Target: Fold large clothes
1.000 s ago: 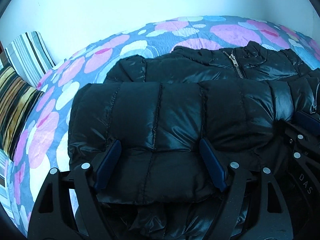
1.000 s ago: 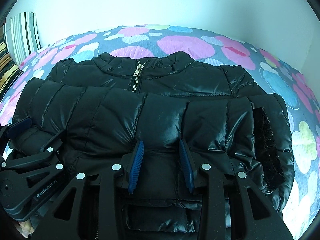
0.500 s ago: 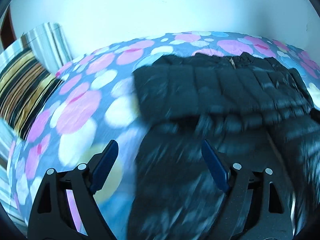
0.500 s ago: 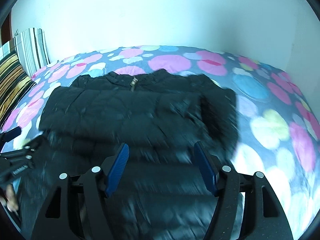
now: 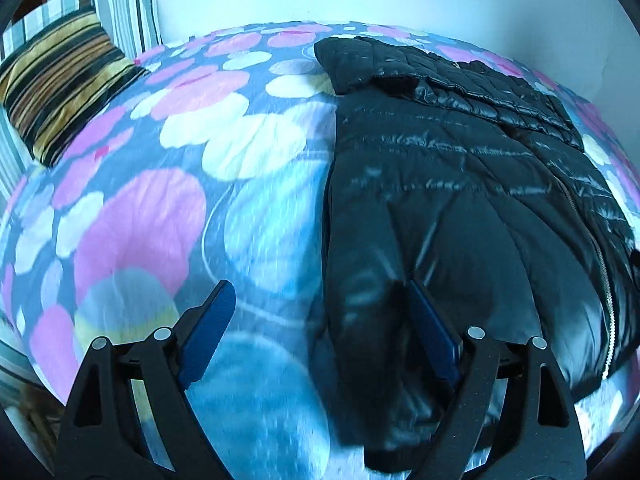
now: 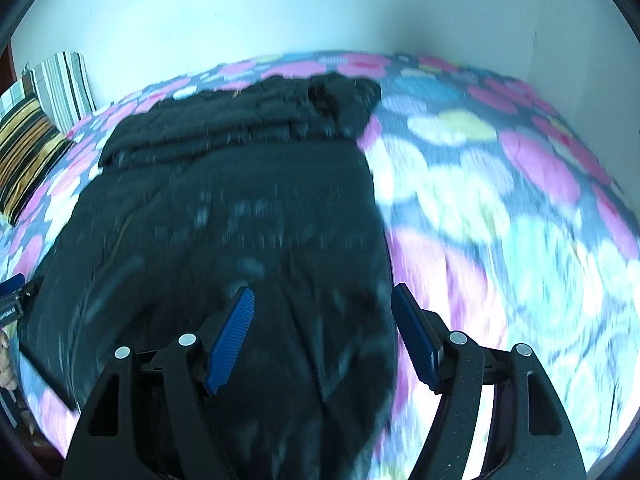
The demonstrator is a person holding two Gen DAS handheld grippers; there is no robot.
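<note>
A black quilted puffer jacket (image 5: 452,184) lies on the flowered bedspread (image 5: 168,184), its sleeves folded across the upper part and its zipper running down the front. My left gripper (image 5: 320,332) is open and empty, above the jacket's near left edge. In the right wrist view the jacket (image 6: 240,216) fills the left half, blurred by motion. My right gripper (image 6: 324,328) is open and empty, above the jacket's near right edge. The tip of the left gripper (image 6: 12,292) shows at the left edge of that view.
Striped pillows (image 5: 60,84) lie at the head of the bed on the left, also seen in the right wrist view (image 6: 36,136). A white wall (image 6: 320,12) runs behind the bed, with a corner at the far right. The bed's near edge is just below both grippers.
Both grippers have let go of the folded sleeves and pulled back toward the near hem. The right gripper has opened wider. Both views are blurred by motion.
</note>
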